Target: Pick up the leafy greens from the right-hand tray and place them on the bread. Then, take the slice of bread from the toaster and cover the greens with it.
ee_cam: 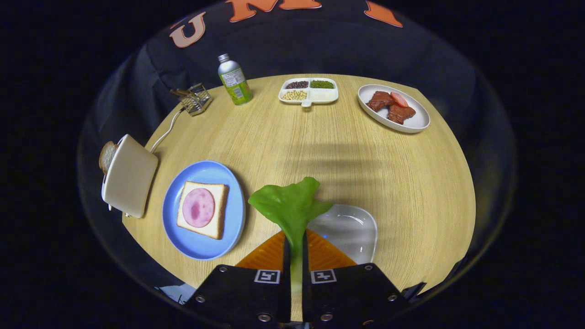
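At lower centre, the claw (pixel 296 256) is clamping the leafy greens (pixel 290 205) by the stalk, lifting them above the clear tray (pixel 352 228). The bread (pixel 203 209) is lying on the blue plate (pixel 183 244), lower left; the toaster (pixel 130 176) is standing beside it.

Fisheye cam rides the gripper (pixel 296 256), raised over the near edge of the round pale wood-grain table (pixel 356 151), facing across toward the black cloth wall.

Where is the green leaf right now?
The green leaf is pinched by its stem in the claw, lifted above the clear tray, just right of the blue plate with the bread.
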